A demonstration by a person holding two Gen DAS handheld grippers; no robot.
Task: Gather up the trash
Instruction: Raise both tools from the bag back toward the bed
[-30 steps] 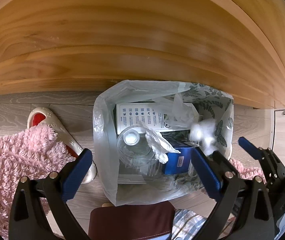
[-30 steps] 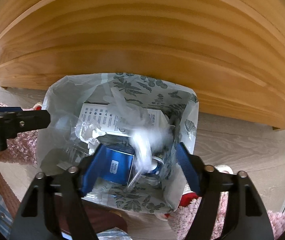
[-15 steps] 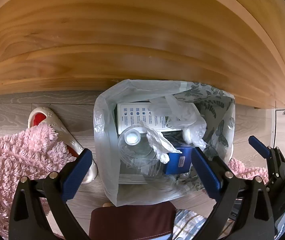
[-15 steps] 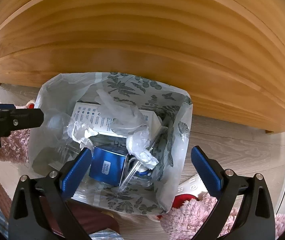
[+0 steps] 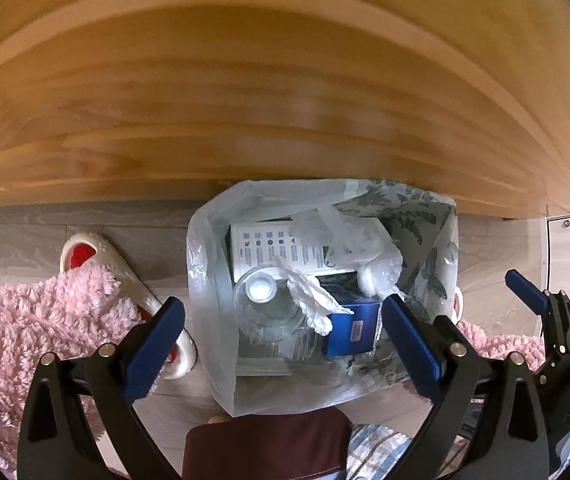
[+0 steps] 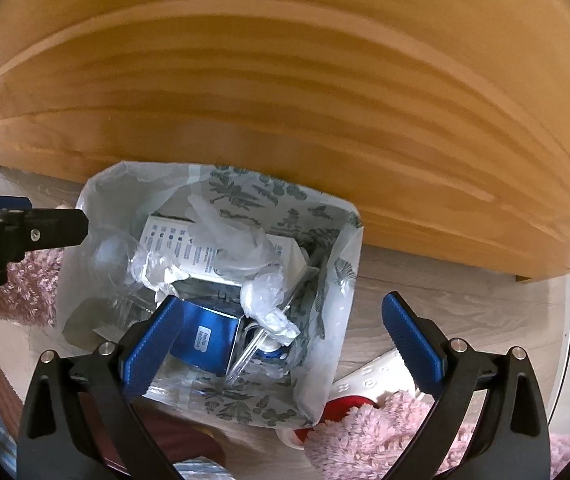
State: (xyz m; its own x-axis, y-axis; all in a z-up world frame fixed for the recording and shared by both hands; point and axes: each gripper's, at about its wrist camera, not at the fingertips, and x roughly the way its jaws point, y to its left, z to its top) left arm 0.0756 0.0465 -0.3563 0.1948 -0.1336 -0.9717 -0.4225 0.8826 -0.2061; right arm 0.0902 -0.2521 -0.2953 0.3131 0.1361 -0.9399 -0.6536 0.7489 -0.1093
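Both tools hang spread and empty: our left tool (image 5: 283,338) and right tool (image 6: 283,338). A second ago the crumpled plastic wrap (image 6: 263,300) was falling; now it rests inside the trash bag (image 6: 325,344), centre frame. That piece is collected, we judge.

Right gripper (image 6: 281,346): jaws wide apart, nothing between them, above the bag's near edge.
Bag (image 6: 325,248): open plastic bag with leaf print, standing on the floor (image 6: 465,288) against a wooden panel (image 6: 285,80).
Contents: white box (image 6: 173,240), crumpled clear plastic (image 6: 229,232), blue box (image 6: 205,336), clear bottle (image 6: 113,256).
Left gripper (image 6: 25,232): one black finger shows at the left edge, beside the bag.
Slipper (image 6: 381,376): white and red, under pink fleece (image 6: 385,432), right of the bag.
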